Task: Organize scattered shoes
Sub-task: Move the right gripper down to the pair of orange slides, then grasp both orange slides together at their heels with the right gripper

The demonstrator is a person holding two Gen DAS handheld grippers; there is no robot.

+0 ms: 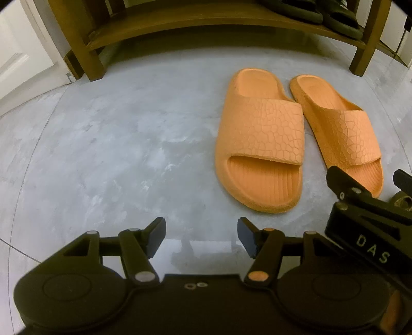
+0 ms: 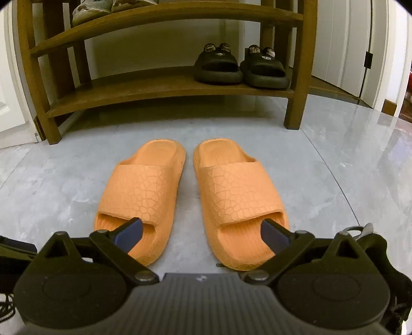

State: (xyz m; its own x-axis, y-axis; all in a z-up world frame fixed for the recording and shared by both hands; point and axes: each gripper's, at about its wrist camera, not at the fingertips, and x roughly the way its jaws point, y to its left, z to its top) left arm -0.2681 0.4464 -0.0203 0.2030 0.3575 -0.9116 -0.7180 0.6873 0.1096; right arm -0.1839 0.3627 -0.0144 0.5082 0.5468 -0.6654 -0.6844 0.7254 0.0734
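Orange slippers (image 2: 190, 201) lay paired on the grey floor (image 2: 334, 180) before a wooden shoe rack (image 2: 167, 87), untouched, while the left tool (image 1: 200, 238) and right tool (image 2: 203, 235) both hovered spread wide and empty, so the pick-up step seemingly called for closing on one slipper's toe.

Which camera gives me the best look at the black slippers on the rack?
The right wrist view: the black slippers sit whole, side by side on the shoe rack's bottom shelf. The left wrist view catches only their dark soles, cropped at the top edge.
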